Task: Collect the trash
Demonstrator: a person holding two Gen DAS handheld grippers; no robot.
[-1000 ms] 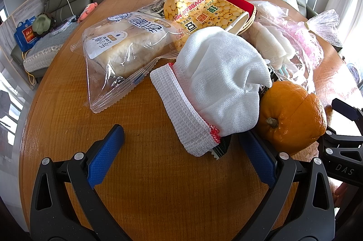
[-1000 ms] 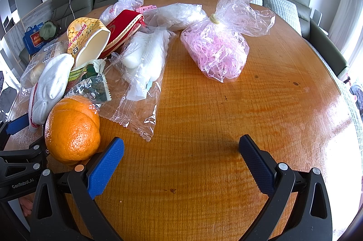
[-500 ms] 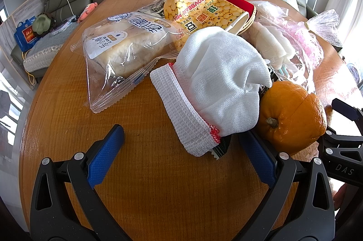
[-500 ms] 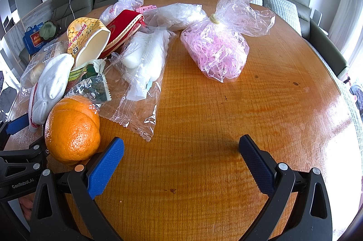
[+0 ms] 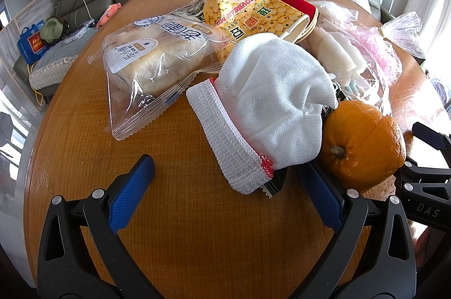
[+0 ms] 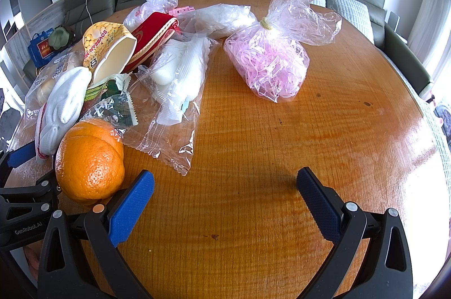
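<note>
Bare surface (image 6: 282, 158) ahead of right gripper (image 6: 225, 203); orange (image 6: 90, 163), clear wrapper (image 6: 169, 135) crowd its left.

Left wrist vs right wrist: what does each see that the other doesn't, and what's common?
Left wrist only: the bread bag's full front.

Right wrist only: the open mouth of the soybean milk cup, and the pink-shred bag unobstructed.

Both: orange, white knit glove, wooden table. Left gripper and right gripper are open, holding nothing.
</note>
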